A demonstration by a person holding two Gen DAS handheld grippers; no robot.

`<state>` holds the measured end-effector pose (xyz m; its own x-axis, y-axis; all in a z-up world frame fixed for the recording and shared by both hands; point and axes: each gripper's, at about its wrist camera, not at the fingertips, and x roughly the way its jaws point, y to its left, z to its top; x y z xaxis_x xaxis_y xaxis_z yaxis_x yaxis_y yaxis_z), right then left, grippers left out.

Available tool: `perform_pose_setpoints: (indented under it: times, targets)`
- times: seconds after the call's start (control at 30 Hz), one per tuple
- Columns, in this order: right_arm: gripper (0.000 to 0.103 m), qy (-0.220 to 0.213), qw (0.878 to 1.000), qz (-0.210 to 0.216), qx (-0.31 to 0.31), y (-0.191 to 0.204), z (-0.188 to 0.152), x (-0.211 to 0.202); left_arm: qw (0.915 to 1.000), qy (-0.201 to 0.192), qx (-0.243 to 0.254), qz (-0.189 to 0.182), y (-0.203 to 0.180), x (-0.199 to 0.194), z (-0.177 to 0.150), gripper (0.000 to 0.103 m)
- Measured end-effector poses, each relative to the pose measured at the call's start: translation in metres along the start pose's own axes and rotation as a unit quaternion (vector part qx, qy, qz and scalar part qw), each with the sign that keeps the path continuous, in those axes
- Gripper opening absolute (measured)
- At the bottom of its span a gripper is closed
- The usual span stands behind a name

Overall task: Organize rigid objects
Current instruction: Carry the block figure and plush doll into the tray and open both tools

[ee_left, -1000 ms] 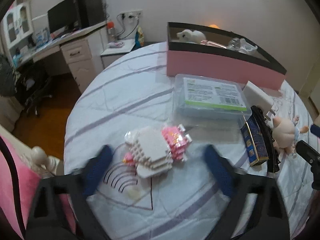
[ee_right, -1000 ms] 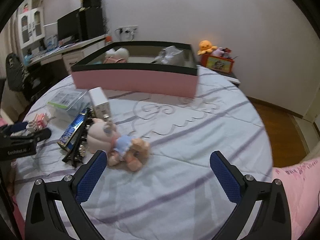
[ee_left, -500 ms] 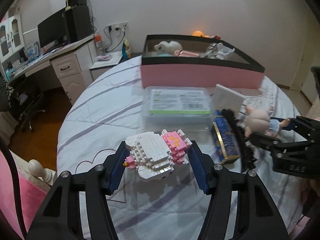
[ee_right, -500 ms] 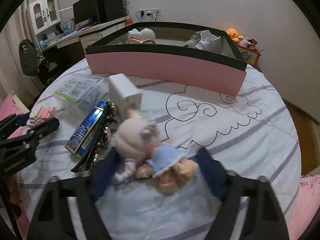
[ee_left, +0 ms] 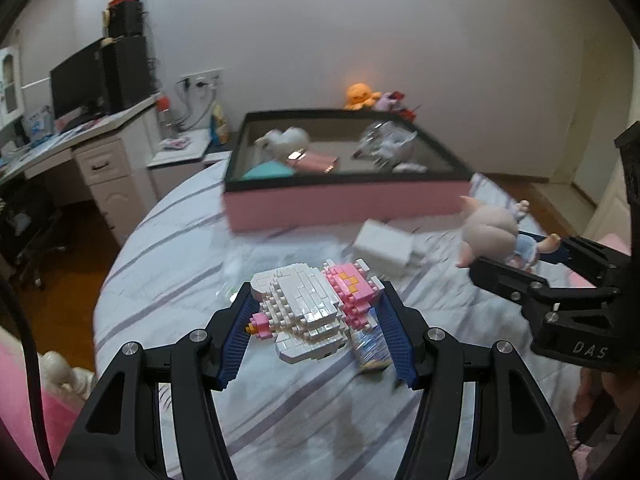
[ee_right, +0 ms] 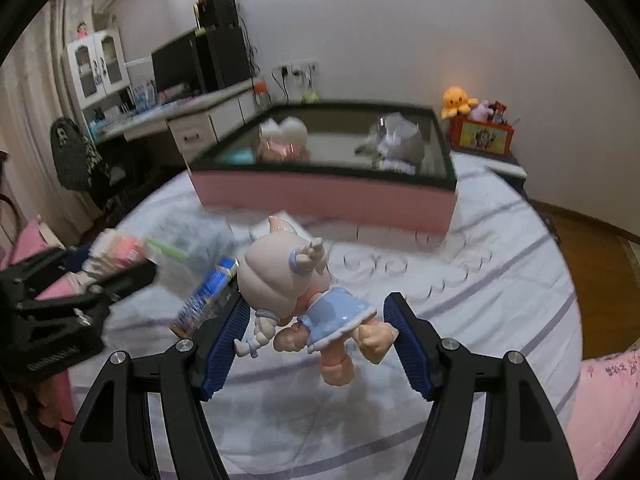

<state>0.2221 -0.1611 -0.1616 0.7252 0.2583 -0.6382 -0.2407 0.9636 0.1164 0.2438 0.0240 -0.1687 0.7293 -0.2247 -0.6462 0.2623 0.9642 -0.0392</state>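
Over the bed (ee_left: 168, 248), both loads are in the air! The left hand-held gripper (ee_left: 316, 312) clamps the white-and-pink brick model (ee_left: 312, 300) between its blue pads, clear of the striped sheet. The right hand-held gripper (ee_right: 316, 336) pinches the blue-dressed doll (ee_right: 300, 296), also lifted. Up at twelve o'clock sits the pink storage box (ee_left: 344, 204), already holding a white figure, a pink case and a clear bundle. So, a good start by my reading, but plenty remains: these two need dropping in, and the white block (ee_left: 384, 248), blue packet (ee_right: 208, 296) and clear plastic case (ee_right: 200, 240) lie waiting on the sheet.
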Motion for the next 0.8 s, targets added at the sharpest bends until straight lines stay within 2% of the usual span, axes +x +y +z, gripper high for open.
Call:
perform_pose_setpoints:
  times: [0.13,0.27,0.4,0.6,0.8]
  targets:
    - [0.071,-0.025,1.0,0.004,-0.003,-0.001,0.021,-0.007,0.9994,-0.026,0.018,-0.015,-0.01,0.002,0.034,0.061]
    - [0.071,-0.046,0.999,-0.002,-0.011,-0.006,0.051,-0.005,0.9984,-0.044,0.034,0.002,-0.012,0.012,0.071,0.061]
    - [0.071,-0.057,0.998,-0.003,-0.013,-0.015,0.087,0.011,0.9977,-0.049,0.044,0.016,-0.008,0.038,0.11,0.061]
    - [0.071,-0.038,0.999,-0.003,-0.006,-0.031,0.13,0.059,0.9985,-0.018,0.047,0.022,0.003,0.098,0.152,0.061]
    - [0.071,0.014,1.0,-0.006,0.001,-0.049,0.147,0.12,0.9974,0.033,0.054,0.034,0.012,0.165,0.171,0.061]
